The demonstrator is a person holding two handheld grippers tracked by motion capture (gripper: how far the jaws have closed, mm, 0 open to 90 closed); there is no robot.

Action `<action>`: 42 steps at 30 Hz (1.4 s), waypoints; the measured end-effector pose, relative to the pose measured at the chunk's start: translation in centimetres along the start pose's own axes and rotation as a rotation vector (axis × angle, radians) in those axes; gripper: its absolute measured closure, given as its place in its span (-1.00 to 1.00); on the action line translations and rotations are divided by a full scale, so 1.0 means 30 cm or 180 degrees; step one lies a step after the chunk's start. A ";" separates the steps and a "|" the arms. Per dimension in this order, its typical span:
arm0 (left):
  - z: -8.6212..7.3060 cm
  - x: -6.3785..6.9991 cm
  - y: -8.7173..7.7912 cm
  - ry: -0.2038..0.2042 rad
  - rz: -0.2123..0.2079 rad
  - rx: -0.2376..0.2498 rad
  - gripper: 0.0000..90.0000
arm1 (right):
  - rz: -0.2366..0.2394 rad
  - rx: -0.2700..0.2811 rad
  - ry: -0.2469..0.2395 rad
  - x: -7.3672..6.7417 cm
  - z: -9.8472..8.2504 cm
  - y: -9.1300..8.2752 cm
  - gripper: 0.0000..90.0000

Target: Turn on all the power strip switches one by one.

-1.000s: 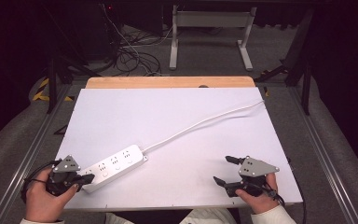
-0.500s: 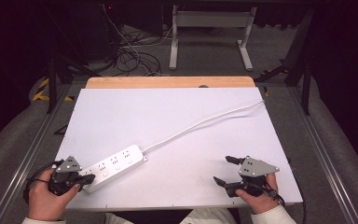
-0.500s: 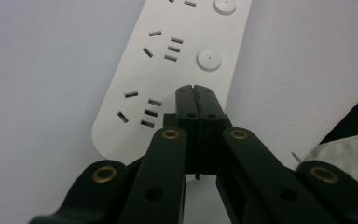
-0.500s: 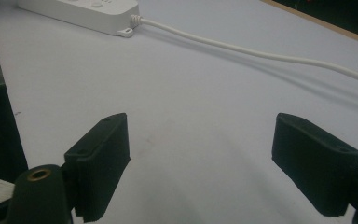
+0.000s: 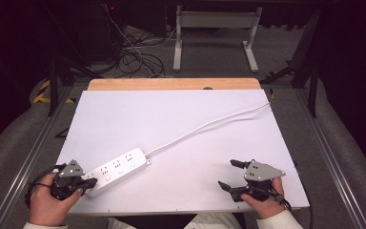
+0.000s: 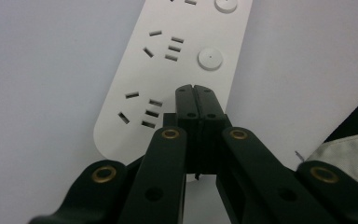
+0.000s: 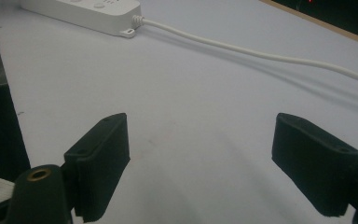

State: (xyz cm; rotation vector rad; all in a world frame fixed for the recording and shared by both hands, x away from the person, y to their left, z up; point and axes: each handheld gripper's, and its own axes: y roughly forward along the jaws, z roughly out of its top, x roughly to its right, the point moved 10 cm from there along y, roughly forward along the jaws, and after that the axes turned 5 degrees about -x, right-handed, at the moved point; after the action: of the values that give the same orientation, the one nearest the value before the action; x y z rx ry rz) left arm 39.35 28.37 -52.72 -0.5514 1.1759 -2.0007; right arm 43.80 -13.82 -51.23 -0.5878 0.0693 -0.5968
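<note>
Dark room, cable-strewn grey floor (image 5: pixel 138 57)

The power strip (image 5: pixel 116 170) lies on the table (image 5: pixel 181 119), its near end right at the tips of the left gripper (image 5: pixel 86 182). Its cord (image 5: pixel 205 128) runs away to the far right corner. The right gripper (image 5: pixel 231 175) rests well to the right of the strip, over bare table near the front edge

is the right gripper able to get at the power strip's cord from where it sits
Probably yes: the right gripper stands open over bare white table, and nothing lies between it and the cord of the power strip.
</note>
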 end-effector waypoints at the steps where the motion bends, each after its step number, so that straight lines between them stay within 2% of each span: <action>1: -0.001 0.001 0.000 0.0001 0.0002 -0.0010 1.00 | 0.0000 0.0000 -0.0002 0.000 0.000 0.000 -0.57; 5: -0.001 -0.003 0.000 0.0025 0.0049 -0.0024 1.00 | 0.0004 0.0001 -0.0005 -0.001 0.000 0.000 -0.57; 12: -0.002 0.002 0.003 0.0030 0.0033 -0.0036 1.00 | 0.0009 -0.0002 -0.0005 -0.003 0.001 0.000 -0.57; 13: -0.002 0.007 0.006 0.0004 -0.0005 -0.0030 1.00 | 0.0013 -0.0001 -0.0001 -0.004 0.001 0.000 -0.57; 19: -0.005 0.001 0.005 -0.0001 0.0046 -0.0022 1.00 | 0.0019 -0.0002 -0.0010 -0.006 0.001 0.001 -0.57; 24: -0.007 0.000 0.008 -0.0040 -0.0004 -0.0002 1.00 | 0.0020 0.0001 -0.0012 -0.006 0.001 0.000 -0.57; 31: -0.007 0.002 0.009 -0.0037 0.0032 -0.0004 1.00 | 0.0029 0.0002 -0.0011 -0.007 0.001 0.000 -0.57; 33: -0.003 0.017 0.014 -0.0061 -0.0111 0.0041 1.00 | 0.0031 0.0002 -0.0012 -0.007 0.001 0.000 -0.57; 34: -0.002 0.015 0.014 -0.0058 -0.0078 0.0036 1.00 | 0.0030 0.0000 -0.0014 -0.007 0.001 0.001 -0.57; 36: 0.003 0.010 0.019 0.0003 0.0112 0.0023 1.00 | 0.0034 0.0000 -0.0019 -0.008 0.001 0.001 -0.57; 37: 0.006 0.013 0.021 -0.0011 0.0140 0.0012 1.00 | 0.0032 -0.0002 -0.0025 -0.008 0.001 0.001 -0.57; 38: 0.006 0.013 0.021 -0.0011 0.0140 0.0012 1.00 | 0.0031 0.0003 -0.0017 -0.008 0.001 0.000 -0.57; 40: 0.004 0.010 0.022 -0.0078 0.0057 0.0062 1.00 | 0.0031 0.0003 -0.0022 -0.007 0.000 -0.001 -0.57; 42: 0.002 0.007 0.020 -0.0067 0.0054 0.0067 1.00 | 0.0032 0.0006 -0.0018 -0.007 0.000 -0.002 -0.57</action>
State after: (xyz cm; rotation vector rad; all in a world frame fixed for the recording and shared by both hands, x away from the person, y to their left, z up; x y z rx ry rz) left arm 39.48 27.99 -53.23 -0.5487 1.1419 -1.9860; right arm 43.61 -13.74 -51.21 -0.5870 0.0665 -0.5855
